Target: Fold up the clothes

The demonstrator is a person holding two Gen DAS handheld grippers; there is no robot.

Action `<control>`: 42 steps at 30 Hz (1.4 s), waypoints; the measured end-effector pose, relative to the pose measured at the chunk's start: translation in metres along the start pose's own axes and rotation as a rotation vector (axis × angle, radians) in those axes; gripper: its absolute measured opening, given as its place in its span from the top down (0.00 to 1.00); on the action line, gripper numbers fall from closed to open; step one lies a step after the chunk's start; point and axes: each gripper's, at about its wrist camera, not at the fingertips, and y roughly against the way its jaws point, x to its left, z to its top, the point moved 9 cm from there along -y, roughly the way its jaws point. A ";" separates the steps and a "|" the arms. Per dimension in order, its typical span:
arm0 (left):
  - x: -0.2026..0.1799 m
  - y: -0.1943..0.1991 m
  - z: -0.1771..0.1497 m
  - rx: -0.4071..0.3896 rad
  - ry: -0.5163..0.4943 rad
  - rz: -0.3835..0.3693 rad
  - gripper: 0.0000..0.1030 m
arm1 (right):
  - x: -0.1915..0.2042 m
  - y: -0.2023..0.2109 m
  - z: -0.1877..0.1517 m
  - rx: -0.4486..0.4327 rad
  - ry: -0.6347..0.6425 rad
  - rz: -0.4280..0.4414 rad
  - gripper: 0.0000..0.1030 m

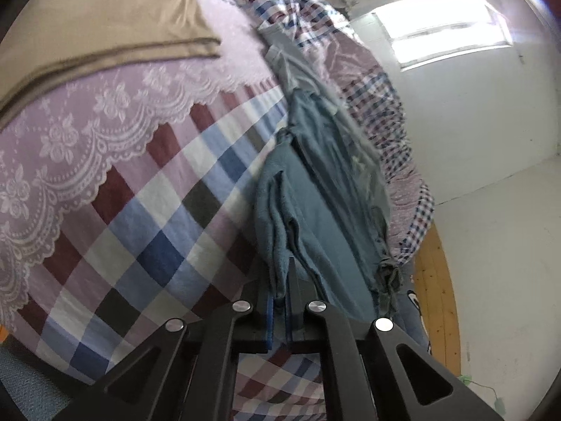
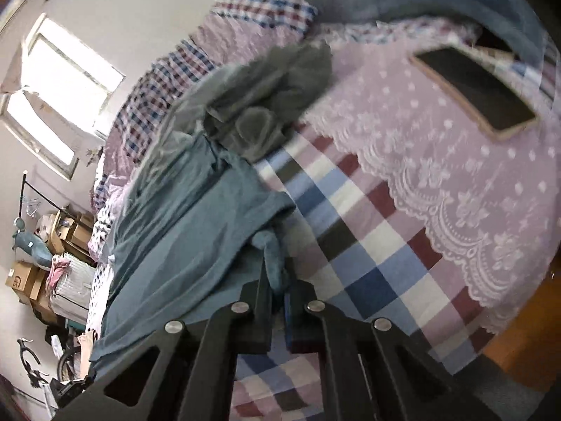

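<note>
Pinching a bunched edge of a blue-green garment (image 1: 315, 189), the left claw (image 1: 279, 301) is clenched on cloth, its blue pads pressed against a gathered fold. The right claw (image 2: 278, 291) is likewise clamped on a twisted corner of the same garment (image 2: 196, 217). From both grips the cloth runs away across a bed covered in a checked sheet (image 1: 164, 217), the far end trailing toward a rumpled checked quilt (image 1: 371, 112) near the wall.

One lace-edged lilac cover (image 1: 70, 133) lies beyond the sheet, with one tan folded cloth (image 1: 105, 17) on it in the left view and one dark flat tablet-like slab (image 2: 473, 87) in the right. One grey garment (image 2: 266, 98) sits crumpled at the blue one's far end.

Count: two claws, one blue-green garment held, one grey garment waiting, one window (image 2: 66, 80).

Risk, by judgement: both grips hold only narrow bunches, so a hard pull could slip the cloth free, and the trailing end may drag the grey piece or snag the quilt, spoiling the fold.
</note>
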 end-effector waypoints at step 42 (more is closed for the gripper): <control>-0.002 0.088 -0.059 0.058 -0.075 0.124 0.83 | -0.050 0.089 -0.041 0.073 -0.125 -0.024 0.59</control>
